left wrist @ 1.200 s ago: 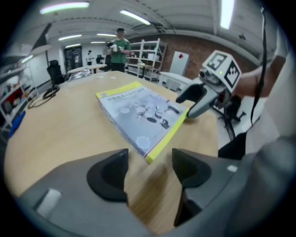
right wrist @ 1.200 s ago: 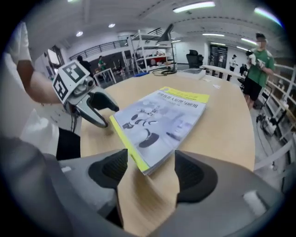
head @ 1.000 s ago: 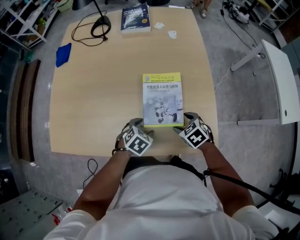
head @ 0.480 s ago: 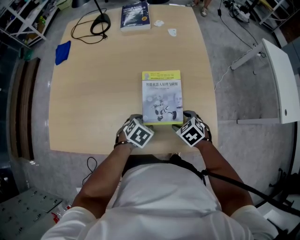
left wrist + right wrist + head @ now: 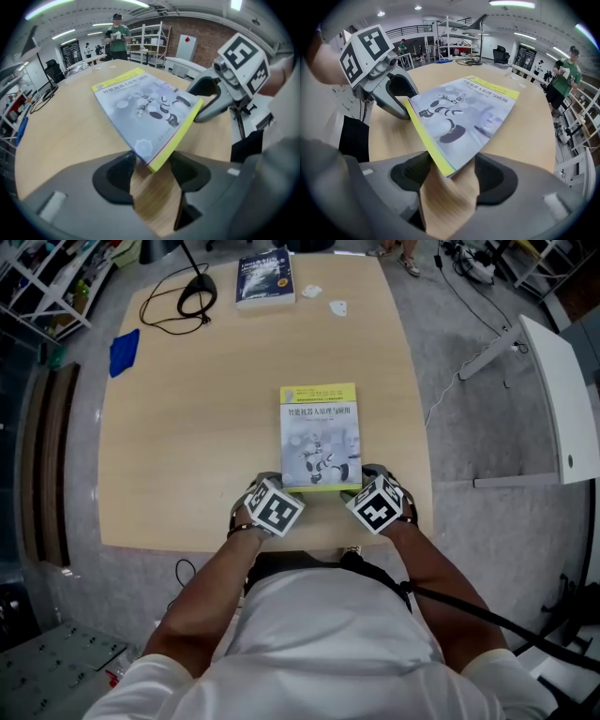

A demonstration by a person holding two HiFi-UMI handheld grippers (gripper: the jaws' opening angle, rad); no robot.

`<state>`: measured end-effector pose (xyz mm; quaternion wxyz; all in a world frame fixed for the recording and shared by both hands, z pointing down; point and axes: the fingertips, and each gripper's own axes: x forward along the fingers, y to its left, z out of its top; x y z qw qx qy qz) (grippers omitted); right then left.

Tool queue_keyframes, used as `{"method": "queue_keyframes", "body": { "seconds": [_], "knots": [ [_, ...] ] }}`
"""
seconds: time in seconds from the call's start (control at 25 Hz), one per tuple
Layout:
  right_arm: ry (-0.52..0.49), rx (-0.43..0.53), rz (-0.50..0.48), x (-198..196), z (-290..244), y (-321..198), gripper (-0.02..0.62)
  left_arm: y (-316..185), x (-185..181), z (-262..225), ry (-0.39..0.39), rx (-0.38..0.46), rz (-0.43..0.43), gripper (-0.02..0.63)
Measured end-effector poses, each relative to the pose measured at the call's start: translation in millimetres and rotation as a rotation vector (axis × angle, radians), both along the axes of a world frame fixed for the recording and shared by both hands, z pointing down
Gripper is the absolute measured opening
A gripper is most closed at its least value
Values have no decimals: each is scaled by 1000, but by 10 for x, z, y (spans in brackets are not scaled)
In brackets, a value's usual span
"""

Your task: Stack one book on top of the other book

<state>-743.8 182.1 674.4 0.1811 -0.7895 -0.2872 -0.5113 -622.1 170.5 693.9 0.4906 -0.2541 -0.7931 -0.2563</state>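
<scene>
1. Mostly bare counter (image 5: 187,446): pale wood-grain top, rounded corners.
2. Far edge, top of the head view: dark book (image 5: 264,279) lying flat. Small white scraps (image 5: 337,307) to its right, looped black cable (image 5: 183,301) to its left, blue cloth (image 5: 125,351) at upper left. All well apart from the grippers. Only bare wood btwn the two books.
3. Yellow-edged book (image 5: 321,437), glossy grey cover w/ a robot picture, lies mid-frame. Its near edge is close to the counter's near edge.
4. Both forearms reach in from bottom of frame. Grippers sit side by side, pointing steeply down at the book's two near corners.
5. Left gripper (image 5: 151,171): fingers apart, have just been closing. The lower-left corner of the yellow-edged book sits btwn them, gap showing beside it, not clamped.
6. Right gripper (image 5: 449,180): likewise apart and just been closing. The lower-right corner sits btwn the fingers, not clamped.
7. Fingers have dark matte pads in grey moulded bodies. Marker cubes are black-and-white.
</scene>
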Motion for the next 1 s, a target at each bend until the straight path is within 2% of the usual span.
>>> {"method": "queue_keyframes", "body": {
  "seconds": [0.56, 0.72, 0.88, 1.0],
  "knots": [
    [21, 12, -30, -15, 7, 9, 288, -18, 2, 26, 14, -31, -59, 235],
    [39, -10, -34, 6, -2, 45, 295, 0, 13, 22, 18, -41, -86, 227],
    [86, -19, -38, -42, -17, 51, 304, 11, 28, 14, 31, -81, -113, 223],
    [130, -57, -16, -211, -163, -16, 304, -52, 79, 7, 79, -129, -109, 221]
  ]
}}
